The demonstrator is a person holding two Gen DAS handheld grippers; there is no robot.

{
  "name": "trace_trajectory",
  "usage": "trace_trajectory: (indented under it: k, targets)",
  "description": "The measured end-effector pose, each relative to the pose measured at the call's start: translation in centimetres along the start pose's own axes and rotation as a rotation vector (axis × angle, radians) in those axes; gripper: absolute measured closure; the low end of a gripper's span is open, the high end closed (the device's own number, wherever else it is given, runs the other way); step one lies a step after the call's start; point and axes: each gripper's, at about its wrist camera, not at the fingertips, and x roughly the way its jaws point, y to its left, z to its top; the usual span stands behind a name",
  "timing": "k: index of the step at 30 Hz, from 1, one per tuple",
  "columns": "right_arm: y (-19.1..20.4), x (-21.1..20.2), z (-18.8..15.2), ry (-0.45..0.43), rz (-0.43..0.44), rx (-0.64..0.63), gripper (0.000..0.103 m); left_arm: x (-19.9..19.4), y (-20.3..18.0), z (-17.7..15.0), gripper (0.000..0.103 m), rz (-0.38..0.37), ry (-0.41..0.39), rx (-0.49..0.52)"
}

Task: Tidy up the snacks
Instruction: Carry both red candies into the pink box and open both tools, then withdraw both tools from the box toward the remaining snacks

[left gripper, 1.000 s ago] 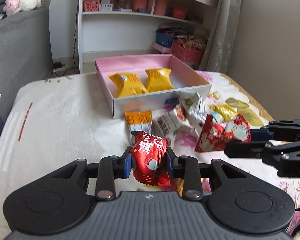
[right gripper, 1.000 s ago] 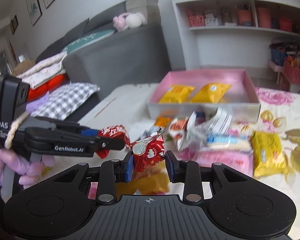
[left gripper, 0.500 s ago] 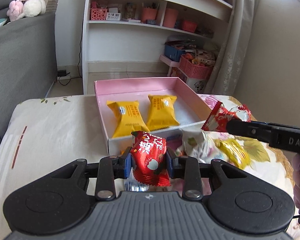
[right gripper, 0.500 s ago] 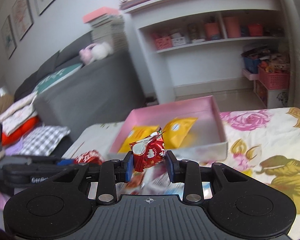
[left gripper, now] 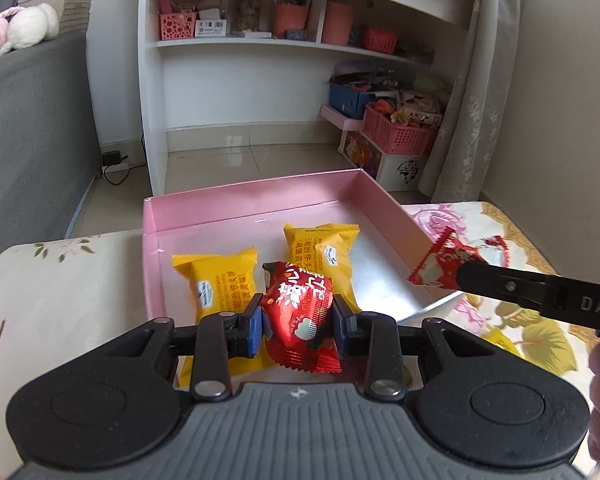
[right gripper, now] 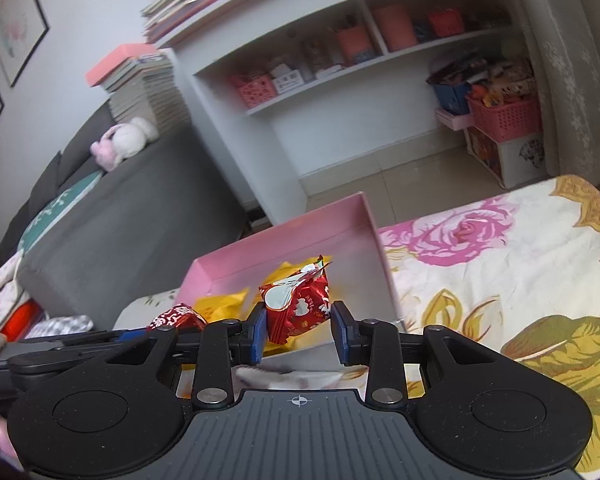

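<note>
My left gripper (left gripper: pixel 297 330) is shut on a red snack packet (left gripper: pixel 300 316), held over the near edge of the pink box (left gripper: pixel 251 204). Two yellow snack packets (left gripper: pixel 215 284) (left gripper: pixel 324 246) lie side by side inside the box. My right gripper (right gripper: pixel 300 332) is shut on a second red snack packet (right gripper: pixel 297 306), above the box's near right corner. In the left wrist view the right gripper comes in from the right with its red packet (left gripper: pixel 440 264) over the box's right wall. In the right wrist view the left gripper's red packet (right gripper: pixel 177 316) shows at lower left.
The box rests on a table under a floral cloth (right gripper: pixel 480 248). A grey sofa (left gripper: pixel 27 120) with a plush toy stands to the left. Behind the table are a white shelf unit (left gripper: pixel 291 40), pink baskets (left gripper: pixel 400 132) and a curtain. A silvery packet (right gripper: pixel 291 378) lies just below the right gripper.
Both grippers have carried their red packets forward, away from the loose snack pile, and now hang over the pink box. The right gripper has rolled, tilting its view.
</note>
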Motion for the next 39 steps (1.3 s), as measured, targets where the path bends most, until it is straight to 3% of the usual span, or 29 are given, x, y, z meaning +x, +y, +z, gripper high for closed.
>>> trace_trajectory:
  k: [20, 23, 25, 26, 31, 39]
  targets:
    - [-1.3, 1.3, 0.2, 0.006, -0.001, 0.05, 0.067, 3.7, 1.4, 1.4, 0.072, 0.087, 0.012, -0.033]
    - [-1.2, 1.1, 0.3, 0.011, 0.008, 0.051, 0.06, 3.4, 1.1, 1.5, 0.066, 0.096, 0.002, -0.02]
    - [-1.1, 1.0, 0.3, 0.012, 0.008, 0.05, 0.053, 2.9, 0.8, 1.6, 0.045, 0.107, -0.016, -0.008]
    - [-1.1, 0.9, 0.3, 0.012, 0.007, 0.047, 0.053, 2.6, 0.6, 1.6, 0.041, 0.111, -0.024, -0.003]
    - [-0.8, 0.2, 0.5, 0.009, 0.008, 0.041, 0.039, 1.6, 0.2, 1.6, 0.03, 0.106, -0.019, 0.022]
    - [-0.4, -1.4, 1.0, -0.002, 0.011, 0.041, 0.026, -0.5, -0.8, 1.0, 0.023, 0.112, -0.021, 0.066]
